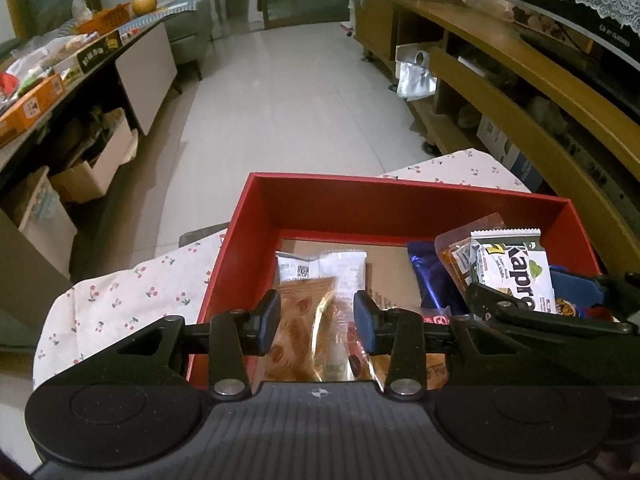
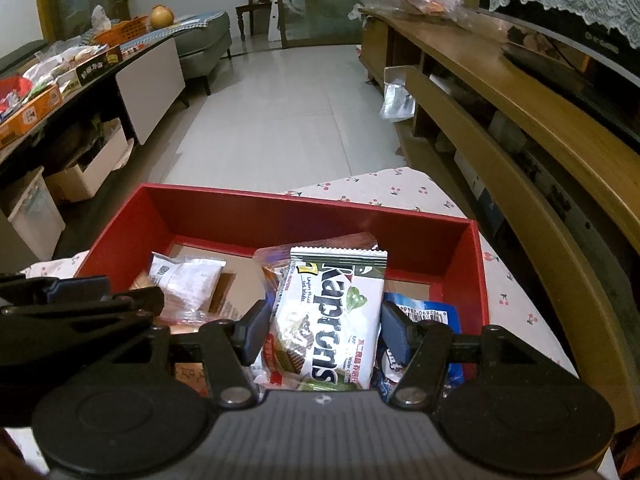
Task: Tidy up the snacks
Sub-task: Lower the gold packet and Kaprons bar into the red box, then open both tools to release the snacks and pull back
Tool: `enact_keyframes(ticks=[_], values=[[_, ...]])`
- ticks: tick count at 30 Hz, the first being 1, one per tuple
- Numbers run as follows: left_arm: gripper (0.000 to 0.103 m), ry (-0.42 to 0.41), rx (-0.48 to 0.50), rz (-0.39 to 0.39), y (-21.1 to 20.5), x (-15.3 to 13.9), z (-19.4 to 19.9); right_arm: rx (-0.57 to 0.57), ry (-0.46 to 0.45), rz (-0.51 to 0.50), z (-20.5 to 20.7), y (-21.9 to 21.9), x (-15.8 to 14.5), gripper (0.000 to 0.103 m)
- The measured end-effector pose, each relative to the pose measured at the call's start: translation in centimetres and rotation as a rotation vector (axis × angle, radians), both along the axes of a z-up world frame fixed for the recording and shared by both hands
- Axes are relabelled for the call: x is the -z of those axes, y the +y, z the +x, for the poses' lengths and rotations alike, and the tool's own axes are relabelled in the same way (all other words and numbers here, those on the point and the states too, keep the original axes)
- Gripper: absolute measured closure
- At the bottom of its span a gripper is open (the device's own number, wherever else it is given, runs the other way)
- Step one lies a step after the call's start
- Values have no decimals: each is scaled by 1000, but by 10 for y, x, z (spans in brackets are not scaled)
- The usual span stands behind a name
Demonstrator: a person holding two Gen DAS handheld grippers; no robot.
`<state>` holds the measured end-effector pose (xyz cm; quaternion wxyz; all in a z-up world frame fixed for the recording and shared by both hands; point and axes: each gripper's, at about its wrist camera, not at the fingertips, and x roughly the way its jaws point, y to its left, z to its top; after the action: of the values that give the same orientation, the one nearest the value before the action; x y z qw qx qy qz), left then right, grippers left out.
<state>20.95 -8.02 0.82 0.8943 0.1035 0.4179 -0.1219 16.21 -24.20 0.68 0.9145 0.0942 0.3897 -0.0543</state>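
a: left gripper (image 1: 316, 322) — where's the snack relative to the fingers?
b: brown-and-gold packet (image 1: 308, 332) sits right between the two blue pads, over the red box (image 1: 256, 216). left pad touches its edge. right pad has a clear wrapper edge against it. can't tell if it's really pinched or just bracketed. no earlier view to compare.
a: right gripper (image 2: 326, 330)?
b: white wafer packet (image 2: 328, 320) with green lettering is between its fingers (image 2: 394, 330), both pads against its sides. reads as clamped on it. packet stands tilted, top edge up toward the far wall of the box.
a: poses?
b: both grippers pitched down into the box, side by side. left one works the left half, right one the right half. each shows in the other's view at the frame edge.
a: what else is in the box?
b: white clear-wrapped packet (image 1: 320, 266) flat on the brown cardboard floor beyond the left fingers. orange packet (image 1: 460, 248) behind the wafer packet, touching it. dark blue packet (image 1: 428, 276) just beside that, and a blue-and-white packet (image 2: 432, 316) under the right finger.
a: box location?
b: on a white cloth with a cherry print (image 1: 120, 300). tiled floor (image 1: 288, 100) beyond, wooden shelf unit (image 1: 520, 92) to the right.
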Motion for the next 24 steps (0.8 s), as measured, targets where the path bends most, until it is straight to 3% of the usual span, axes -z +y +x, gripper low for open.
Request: enact_keyframes(ticks=[5, 24], values=[[46, -14, 6, -2, 2, -5, -5, 21, -12, 39, -4, -7, -5, 29], [24, -45, -23, -11, 13, -19, -22, 41, -36, 40, -21, -8, -21, 29]])
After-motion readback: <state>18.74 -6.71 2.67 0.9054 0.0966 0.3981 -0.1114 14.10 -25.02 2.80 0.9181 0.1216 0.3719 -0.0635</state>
